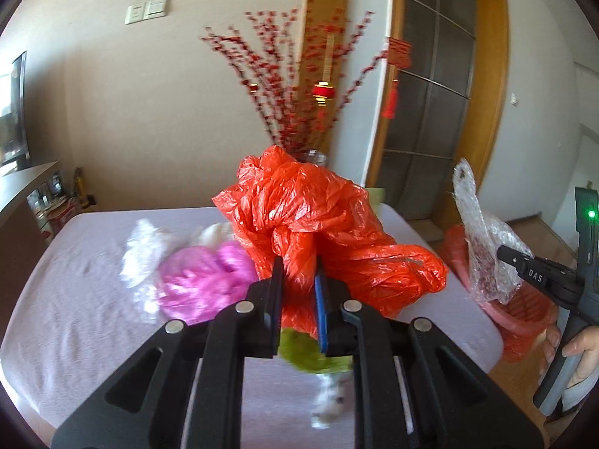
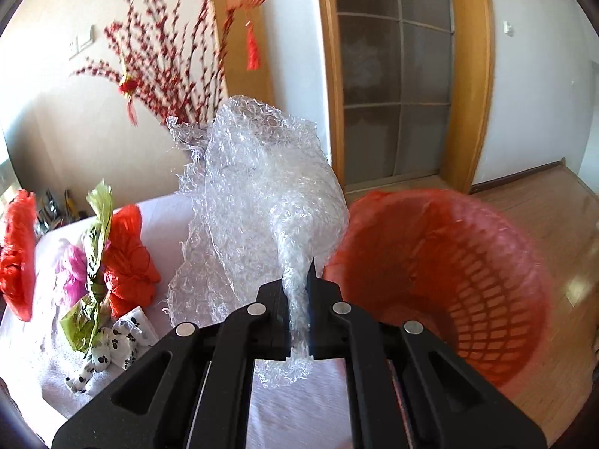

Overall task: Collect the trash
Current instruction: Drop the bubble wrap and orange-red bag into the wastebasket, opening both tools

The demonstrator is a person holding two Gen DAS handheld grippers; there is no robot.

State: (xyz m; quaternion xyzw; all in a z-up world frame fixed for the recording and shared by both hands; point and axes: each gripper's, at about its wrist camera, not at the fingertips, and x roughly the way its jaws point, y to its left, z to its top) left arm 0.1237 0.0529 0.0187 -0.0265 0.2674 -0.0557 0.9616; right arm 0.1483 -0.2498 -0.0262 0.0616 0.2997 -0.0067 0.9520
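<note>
left gripper clamped on red plastic bag, raised above lilac-covered table. right gripper pinched on bubble wrap, beside red-lined basket on floor. green scrap half hidden under left jaws. pink bag, white bag blurred. only right view shows basket inside, spotted wrapper.

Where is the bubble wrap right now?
The bubble wrap is pinched in the right gripper, held up in the right wrist view between the table's edge and the red laundry-style basket.
</note>
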